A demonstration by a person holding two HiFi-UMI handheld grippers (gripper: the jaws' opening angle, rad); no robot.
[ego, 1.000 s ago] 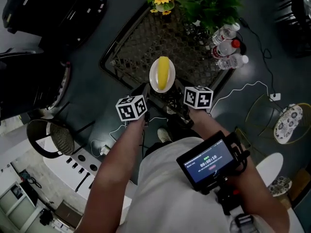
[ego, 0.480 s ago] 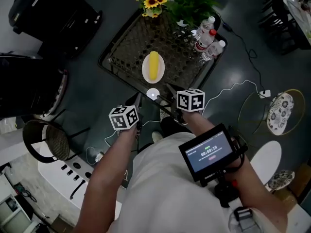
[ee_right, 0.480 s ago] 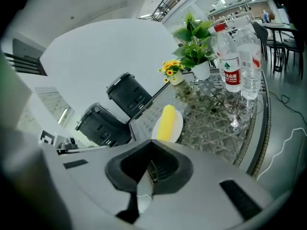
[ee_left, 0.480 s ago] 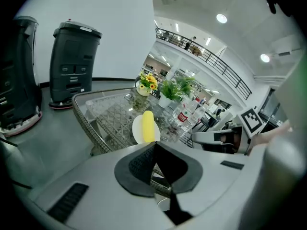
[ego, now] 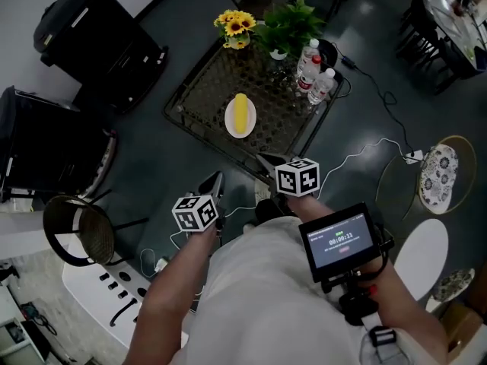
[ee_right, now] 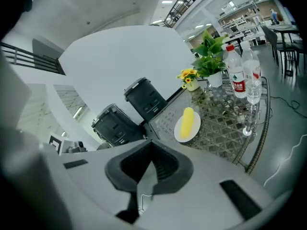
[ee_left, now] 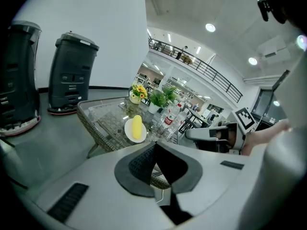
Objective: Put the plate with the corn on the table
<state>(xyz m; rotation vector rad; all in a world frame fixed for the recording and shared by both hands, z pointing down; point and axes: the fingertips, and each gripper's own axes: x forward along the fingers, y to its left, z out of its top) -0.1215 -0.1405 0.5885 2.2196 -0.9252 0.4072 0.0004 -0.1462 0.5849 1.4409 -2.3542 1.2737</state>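
Two black machines (ego: 95,33) stand at the far left, with a wicker chair (ego: 76,226) nearer. The left gripper (ego: 216,181) is held close to the person, short of the table (ego: 199,82) and well apart from it. Its jaws are pressed together at the tips, with nothing between them.

The plate (ego: 229,122) lies flat on the glass-topped table, about mid-top, with the corn (ego: 241,112) lying along it. Neither gripper touches it. At the table's far edge stand sunflowers (ego: 236,23), then a plant (ego: 285,25) to their right. Three bottles (ego: 313,71) stand together by the right corner.

The right gripper (ego: 263,159) is by the table's near edge, apart from the plate. Its jaws are also closed tip to tip on nothing. Near the person's right arm is a small lit screen (ego: 340,238). A white cable (ego: 365,152) runs across the floor to the right. A round patterned seat (ego: 435,177) stands beyond it.
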